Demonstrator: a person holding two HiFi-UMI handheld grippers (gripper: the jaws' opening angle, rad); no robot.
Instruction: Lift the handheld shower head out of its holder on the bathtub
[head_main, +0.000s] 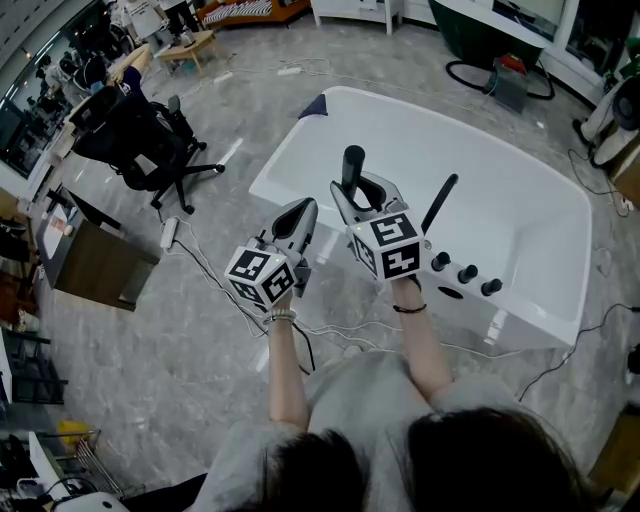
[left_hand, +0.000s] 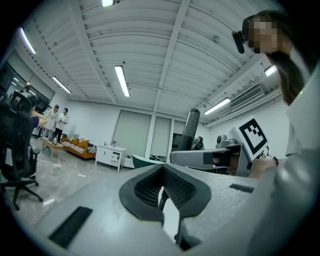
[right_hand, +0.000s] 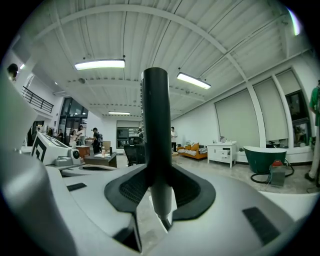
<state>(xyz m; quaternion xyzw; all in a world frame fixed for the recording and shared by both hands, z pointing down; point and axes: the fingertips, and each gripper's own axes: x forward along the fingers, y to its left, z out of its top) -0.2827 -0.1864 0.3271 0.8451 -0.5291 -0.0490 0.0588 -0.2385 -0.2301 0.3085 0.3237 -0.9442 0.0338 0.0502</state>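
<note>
A white bathtub (head_main: 300, 150) fills the middle of the room. On its near rim a slim black faucet spout (head_main: 440, 202) leans up beside three black knobs (head_main: 467, 273), just to the right of the right claw (head_main: 362, 192). A black office chair (head_main: 135, 140) and a wooden cabinet (head_main: 95, 262) stand well apart on the left, and loose cables (head_main: 215, 290) trail over the grey floor below the tub. The left claw (head_main: 297, 215) hovers just beside the right one, outside the tub's near edge. Its pads meet at the tips and hold nothing. Nothing stands between the two claws or over the tub's rim near them. The shower head (right_hand: 155, 130), a black rod-shaped handset, is clamped between the pads of the right claw above the tub's near rim. Its long axis stands upright, crossing the level claw at a right angle. The thick dark end points to the ceiling, and the narrower grey end tapers down below the pads. From the left gripper view it rises as a dark column (left_hand: 190, 129) above the right claw's grey body.
</note>
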